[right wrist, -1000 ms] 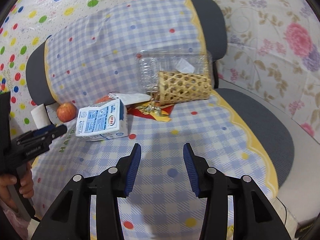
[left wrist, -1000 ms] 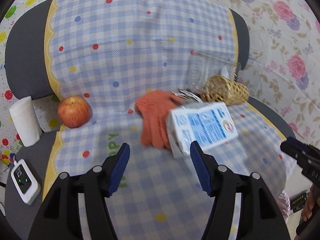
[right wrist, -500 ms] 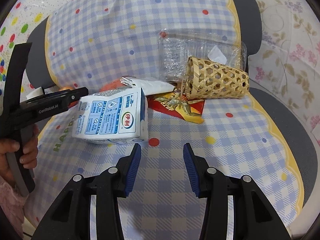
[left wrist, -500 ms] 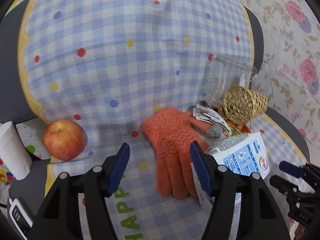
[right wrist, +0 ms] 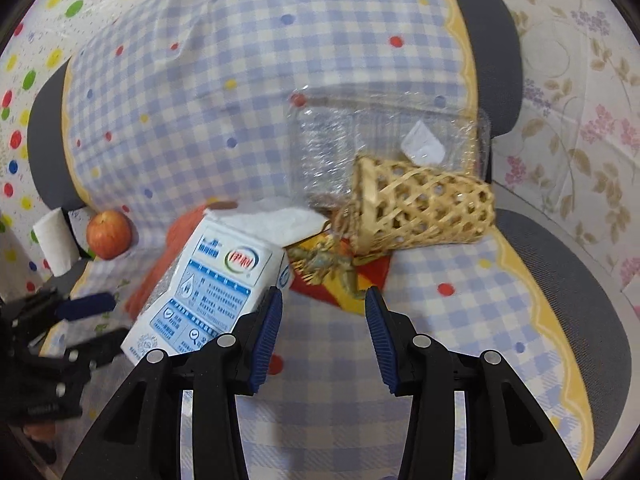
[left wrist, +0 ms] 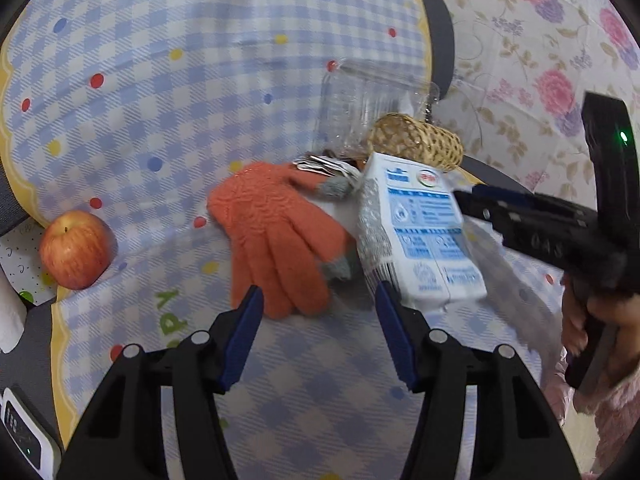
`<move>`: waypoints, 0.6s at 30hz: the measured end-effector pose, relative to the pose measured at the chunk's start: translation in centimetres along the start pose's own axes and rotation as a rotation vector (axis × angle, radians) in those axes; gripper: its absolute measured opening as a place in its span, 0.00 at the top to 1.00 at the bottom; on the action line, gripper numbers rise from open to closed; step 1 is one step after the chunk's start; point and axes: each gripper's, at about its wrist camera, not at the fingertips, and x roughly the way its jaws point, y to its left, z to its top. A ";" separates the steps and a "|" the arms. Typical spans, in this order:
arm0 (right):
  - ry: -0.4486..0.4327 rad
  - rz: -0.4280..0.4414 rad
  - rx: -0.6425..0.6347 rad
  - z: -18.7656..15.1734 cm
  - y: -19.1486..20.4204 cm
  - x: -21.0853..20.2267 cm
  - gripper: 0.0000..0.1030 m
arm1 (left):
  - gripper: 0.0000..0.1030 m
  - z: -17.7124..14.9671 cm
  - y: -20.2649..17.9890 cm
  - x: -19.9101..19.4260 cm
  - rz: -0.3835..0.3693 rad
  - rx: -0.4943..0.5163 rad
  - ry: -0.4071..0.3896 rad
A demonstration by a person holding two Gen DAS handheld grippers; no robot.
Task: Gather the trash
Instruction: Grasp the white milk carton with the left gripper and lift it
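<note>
A white and blue milk carton (left wrist: 420, 232) lies tilted on the checked cloth, leaning on an orange glove (left wrist: 276, 236). My left gripper (left wrist: 318, 294) is open with its jaws closing; the glove's fingertips lie just beyond the gap, and the carton sits beside the right finger. My right gripper (right wrist: 323, 300) is open just in front of a red and yellow wrapper (right wrist: 332, 276), its left finger beside the carton (right wrist: 208, 288). A crumpled white paper (right wrist: 280, 220) lies behind the carton. The right gripper (left wrist: 472, 200) also reaches in over the carton in the left wrist view.
A wicker basket (right wrist: 420, 208) lies on its side in front of a clear plastic container (right wrist: 380, 140). An apple (left wrist: 76, 248) and a paper roll (right wrist: 52, 240) sit at the left. A small white device (left wrist: 24, 432) lies near the chair's front left edge.
Both grippers have closed in on the carton and glove. The right gripper has shifted left until its left finger is beside the carton, which now looks more tilted.
</note>
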 end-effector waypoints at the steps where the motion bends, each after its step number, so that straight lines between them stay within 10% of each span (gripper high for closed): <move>1: -0.010 -0.007 0.009 -0.1 -0.5 -0.5 0.57 | 0.37 -0.3 -0.3 -0.3 0.004 -0.009 -0.006; 9: -0.048 -0.078 0.047 -2.3 -4.0 -4.1 0.56 | 0.12 -0.6 -5.5 -1.6 -0.005 0.039 -0.061; 18: -0.074 -0.109 0.111 -4.0 -7.9 -7.2 0.49 | 0.11 0.1 -10.6 0.7 -0.004 0.107 -0.030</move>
